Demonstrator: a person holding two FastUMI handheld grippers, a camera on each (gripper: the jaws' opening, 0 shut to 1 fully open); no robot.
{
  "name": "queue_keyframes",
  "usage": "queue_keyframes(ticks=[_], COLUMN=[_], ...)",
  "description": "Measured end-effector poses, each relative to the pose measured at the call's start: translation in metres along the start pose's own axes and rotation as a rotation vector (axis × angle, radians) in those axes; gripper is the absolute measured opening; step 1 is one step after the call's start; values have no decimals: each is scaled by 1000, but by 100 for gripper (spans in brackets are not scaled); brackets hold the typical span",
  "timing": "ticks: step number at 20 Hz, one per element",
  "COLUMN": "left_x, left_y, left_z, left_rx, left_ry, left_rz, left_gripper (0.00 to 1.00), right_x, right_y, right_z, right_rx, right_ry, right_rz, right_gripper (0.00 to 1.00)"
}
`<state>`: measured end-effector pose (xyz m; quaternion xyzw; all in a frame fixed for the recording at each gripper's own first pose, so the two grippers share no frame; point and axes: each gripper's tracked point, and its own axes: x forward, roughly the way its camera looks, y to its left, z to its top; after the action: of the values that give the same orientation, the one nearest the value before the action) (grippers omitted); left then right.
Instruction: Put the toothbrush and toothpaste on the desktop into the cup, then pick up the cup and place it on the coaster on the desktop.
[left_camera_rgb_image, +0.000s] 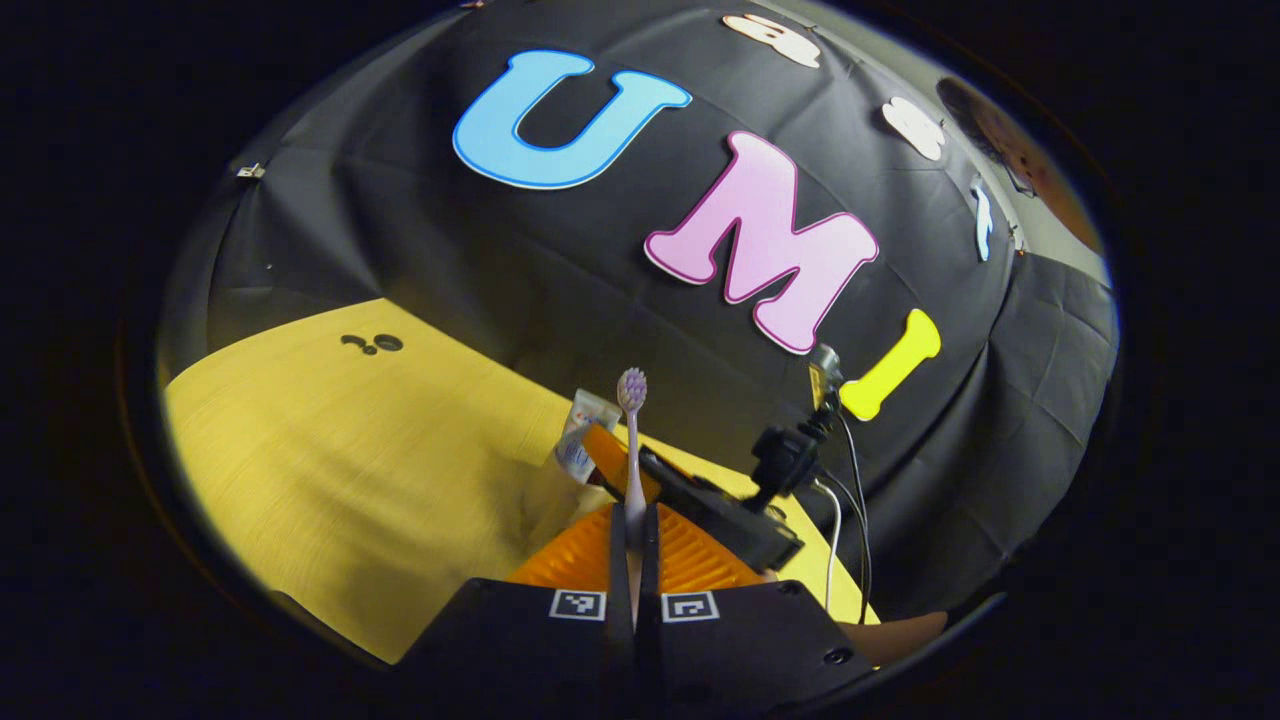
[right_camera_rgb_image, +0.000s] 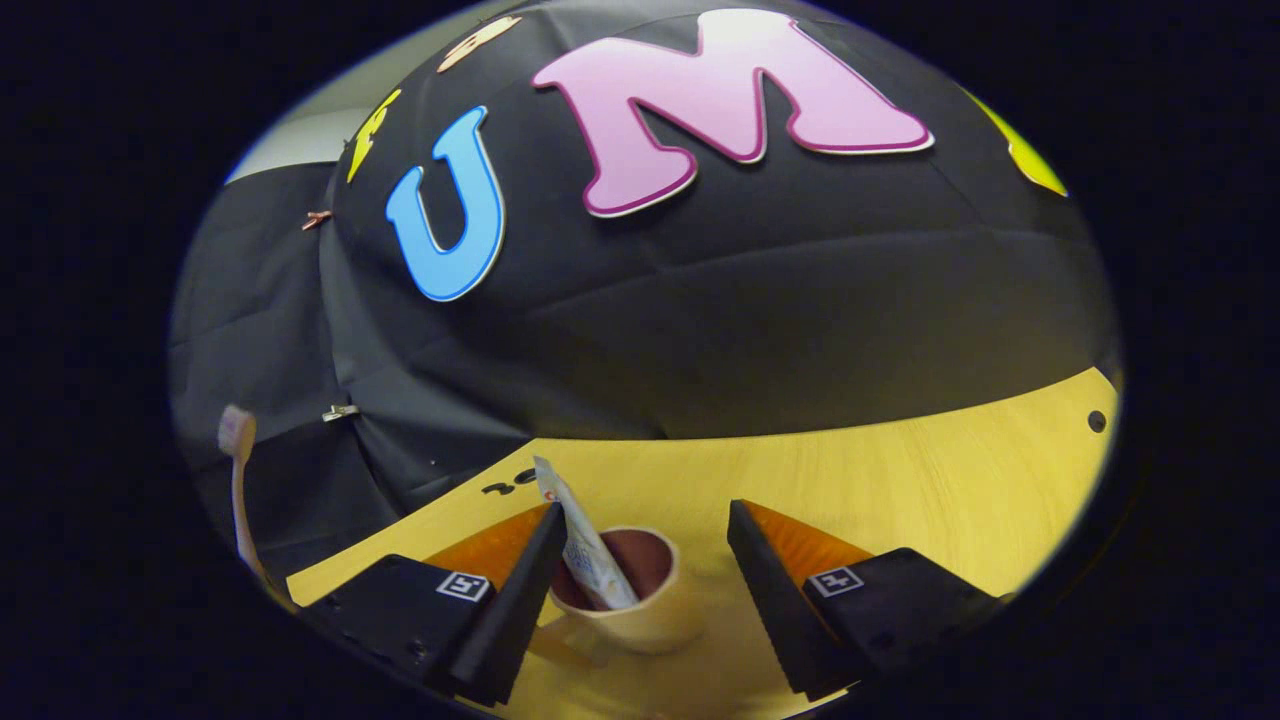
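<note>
Left hand-held gripper (left_camera_rgb_image: 633, 545): we see it clamped on the upright toothbrush (left_camera_rgb_image: 632, 440).
Right hand-held gripper (right_camera_rgb_image: 645, 560): fingers apart, flanking the cup (right_camera_rgb_image: 640, 610).
Cup: on the yellow surface (right_camera_rgb_image: 900, 490), toothpaste (right_camera_rgb_image: 585, 545) leaning inside.
Nearby: a small camera (left_camera_rgb_image: 785, 460) with cables.

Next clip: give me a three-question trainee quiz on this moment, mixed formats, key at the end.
1. True or false: the toothpaste already stands in the cup.
2. What do the left tongs hold? A) the toothbrush B) a coaster C) nothing
3. Fill in: the right tongs are ____, one finger on either side of the cup, apart from it.

Key: 1 true; 2 A, shut on the handle with the bristles pointing up; 3 open.
</note>
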<state>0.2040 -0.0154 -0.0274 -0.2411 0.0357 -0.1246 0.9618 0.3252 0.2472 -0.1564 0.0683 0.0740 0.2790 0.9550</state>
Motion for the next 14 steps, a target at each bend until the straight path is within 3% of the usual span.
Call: queue_keyframes(ticks=[1,2,8,14], left_x=[11,22,91,148], left_y=[-1,-2,-4,17], left_z=[9,21,82,62], left_rx=[9,20,146,204], left_ry=[-23,-48,-198,-206], left_rz=[-9,-18,-58,-44], left_gripper=[6,6,6,6], right_x=[-9,-16,-67,-93], right_y=[-10,-21,-86,-103], right_z=[3,6,11,1], right_rx=[8,16,32,48], right_ry=[-3,-4,10,43], right_rz=[-21,-43,-169,-212], right_gripper=[91,98,98,98])
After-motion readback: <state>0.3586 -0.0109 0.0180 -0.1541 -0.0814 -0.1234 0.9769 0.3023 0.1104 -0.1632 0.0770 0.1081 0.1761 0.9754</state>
